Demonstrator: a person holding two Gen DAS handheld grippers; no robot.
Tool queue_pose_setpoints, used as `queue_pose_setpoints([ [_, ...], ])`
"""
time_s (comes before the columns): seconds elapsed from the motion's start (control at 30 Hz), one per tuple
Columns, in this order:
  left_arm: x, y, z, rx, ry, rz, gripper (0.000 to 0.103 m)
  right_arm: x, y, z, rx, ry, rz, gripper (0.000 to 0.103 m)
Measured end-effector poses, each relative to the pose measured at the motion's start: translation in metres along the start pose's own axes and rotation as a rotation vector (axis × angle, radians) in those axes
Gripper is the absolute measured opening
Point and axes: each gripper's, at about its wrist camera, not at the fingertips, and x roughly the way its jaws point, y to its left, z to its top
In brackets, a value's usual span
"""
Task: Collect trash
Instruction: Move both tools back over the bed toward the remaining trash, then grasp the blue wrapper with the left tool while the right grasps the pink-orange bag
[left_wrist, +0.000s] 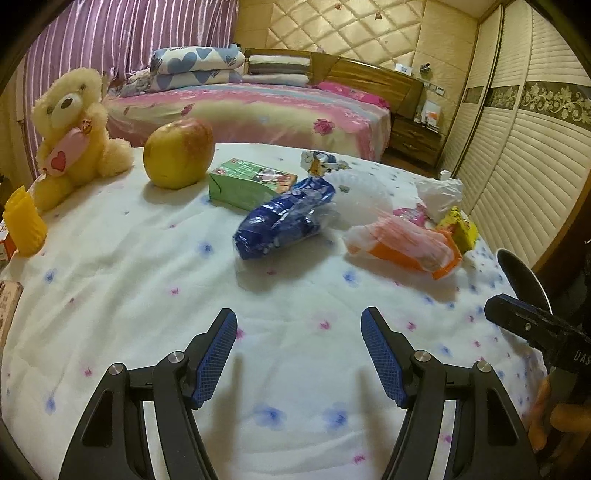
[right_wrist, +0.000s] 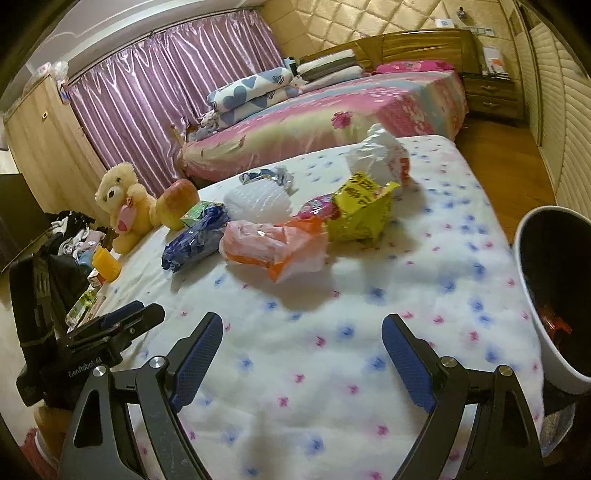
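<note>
White flowered cloth (left_wrist: 147, 266) carries a blue wrapper (left_wrist: 280, 221), an orange bag (left_wrist: 406, 243) and a yellow packet (right_wrist: 360, 212). Left gripper (left_wrist: 299, 354) and right gripper (right_wrist: 303, 356) hang above it, jaws apart and empty. Bin (right_wrist: 532, 295) at right edge.

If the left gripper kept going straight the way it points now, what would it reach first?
Probably the bare flowered sheet just ahead, since the open, empty left gripper tilts downward. Held above the sheet, the blue plastic bag looks first in line, though depth is unclear.

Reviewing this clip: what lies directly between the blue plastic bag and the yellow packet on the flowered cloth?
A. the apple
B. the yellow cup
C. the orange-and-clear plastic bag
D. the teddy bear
C: in the right wrist view the orange-and-clear plastic bag sits between the blue plastic bag and the yellow packet.
</note>
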Motion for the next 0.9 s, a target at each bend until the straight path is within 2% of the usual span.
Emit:
queue_pose_setpoints([
  [0.3, 0.034, 0.015, 0.027, 0.027, 0.021, 0.015, 0.069, 0.025, 0.008, 0.016, -0.022, 0.024, 0.011, 0.089],
  [0.67, 0.081, 0.021, 0.061, 0.099, 0.05, -0.047, 0.069, 0.057, 0.009, 0.037, -0.015, 0.057, 0.029, 0.089],
  [0.73, 0.085, 0.019, 0.061, 0.115, 0.05, -0.052, 0.066, 0.06, 0.01, 0.037, -0.016, 0.066, 0.03, 0.089],
  [0.77, 0.087, 0.018, 0.061, 0.125, 0.051, -0.06, 0.058, 0.061, 0.01, 0.037, -0.018, 0.069, 0.031, 0.088],
  [0.8, 0.087, 0.017, 0.06, 0.13, 0.056, -0.066, 0.046, 0.061, 0.01, 0.037, -0.02, 0.069, 0.031, 0.081],
  [0.83, 0.088, 0.015, 0.059, 0.137, 0.063, -0.071, 0.045, 0.062, 0.011, 0.037, -0.023, 0.072, 0.027, 0.068],
  [0.9, 0.086, 0.013, 0.056, 0.148, 0.054, -0.07, 0.037, 0.063, 0.011, 0.036, -0.019, 0.081, 0.022, 0.049],
])
